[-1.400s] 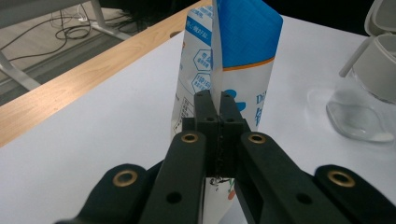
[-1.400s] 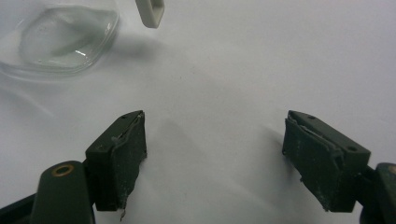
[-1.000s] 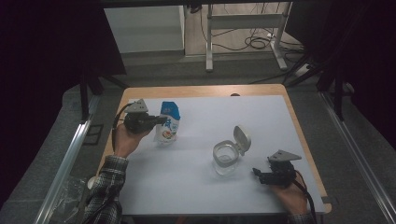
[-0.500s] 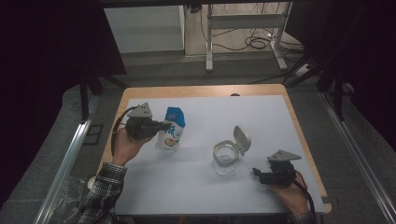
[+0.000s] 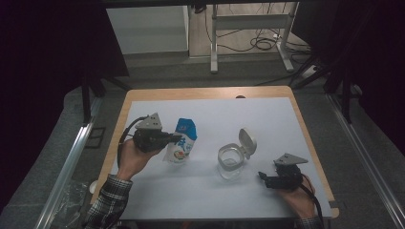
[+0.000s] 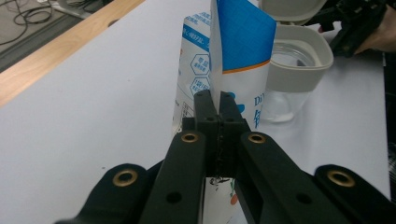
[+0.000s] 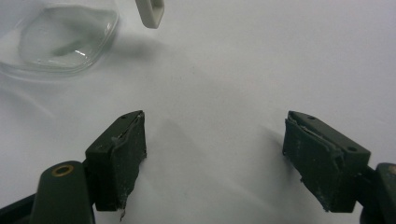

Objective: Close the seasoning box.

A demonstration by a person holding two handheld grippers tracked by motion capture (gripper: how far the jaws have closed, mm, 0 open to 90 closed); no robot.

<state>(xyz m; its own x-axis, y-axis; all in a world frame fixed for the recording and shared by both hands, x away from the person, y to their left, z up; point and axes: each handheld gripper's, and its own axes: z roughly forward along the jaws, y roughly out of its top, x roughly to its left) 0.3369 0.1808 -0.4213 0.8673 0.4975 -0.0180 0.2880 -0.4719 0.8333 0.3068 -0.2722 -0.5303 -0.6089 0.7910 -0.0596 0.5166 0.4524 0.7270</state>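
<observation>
A blue and white pouch (image 5: pixel 181 143) hangs above the white table top (image 5: pixel 248 119), left of centre. My left gripper (image 5: pixel 177 139) is shut on the pouch's edge, and the left gripper view has the pouch (image 6: pixel 233 60) rising from between the closed jaws of that gripper (image 6: pixel 214 100). A clear jar (image 5: pixel 231 161) with its grey lid flipped open (image 5: pixel 247 141) stands right of the pouch. My right gripper (image 5: pixel 263 179) rests low at the front right, open, with nothing between its pads (image 7: pixel 126 149). The jar's base (image 7: pixel 60 37) lies beyond them.
The wooden table edge (image 5: pixel 205 92) frames the white sheet. Black curtains stand on both sides. A desk frame and cables (image 5: pixel 258 43) lie on the floor beyond the table. A metal rail (image 5: pixel 67 171) runs along the left.
My left gripper has carried the pouch rightward and a little nearer, closer to the jar. The right gripper has stayed where it was.
</observation>
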